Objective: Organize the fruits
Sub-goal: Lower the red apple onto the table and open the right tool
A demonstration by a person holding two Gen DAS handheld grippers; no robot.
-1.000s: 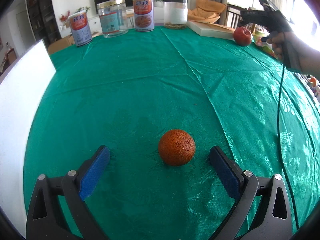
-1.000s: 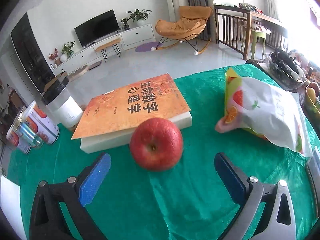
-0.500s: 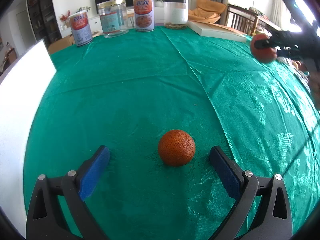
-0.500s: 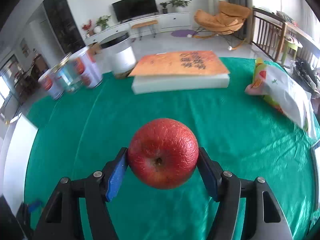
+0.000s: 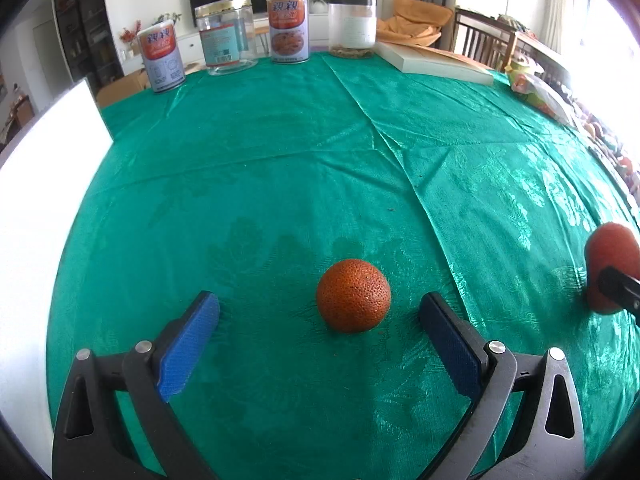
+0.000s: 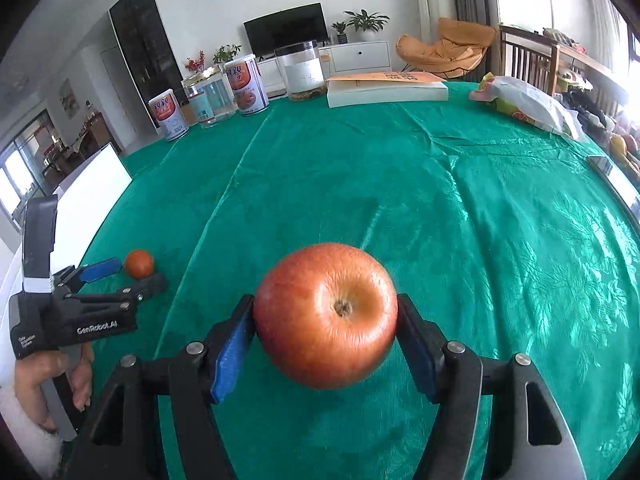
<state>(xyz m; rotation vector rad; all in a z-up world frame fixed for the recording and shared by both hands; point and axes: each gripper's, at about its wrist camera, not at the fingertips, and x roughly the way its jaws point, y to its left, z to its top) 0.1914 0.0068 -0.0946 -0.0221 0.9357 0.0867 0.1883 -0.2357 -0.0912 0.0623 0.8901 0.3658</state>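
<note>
Tongs on the right gripper [image 6: 326, 330] are clamping a round red apple [image 6: 326, 316] at its equator — firm, smooth, slippery; left gripper [image 5: 319, 320] is gaping wide around a pebbled orange tangerine [image 5: 353, 295] at 12 o'clock.

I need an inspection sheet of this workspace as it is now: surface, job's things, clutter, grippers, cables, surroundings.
Surface: green tablecloth, creased.
Job's things: orange on the cloth; apple gripped, off the cloth.
Clutter: cans, clear jar, book, snack bag, white board.
Grippers: left gripper open around the orange, not touching; right gripper shut on the apple.
Cables: nothing seen.
Surroundings: living room, television, orange chair.
</note>
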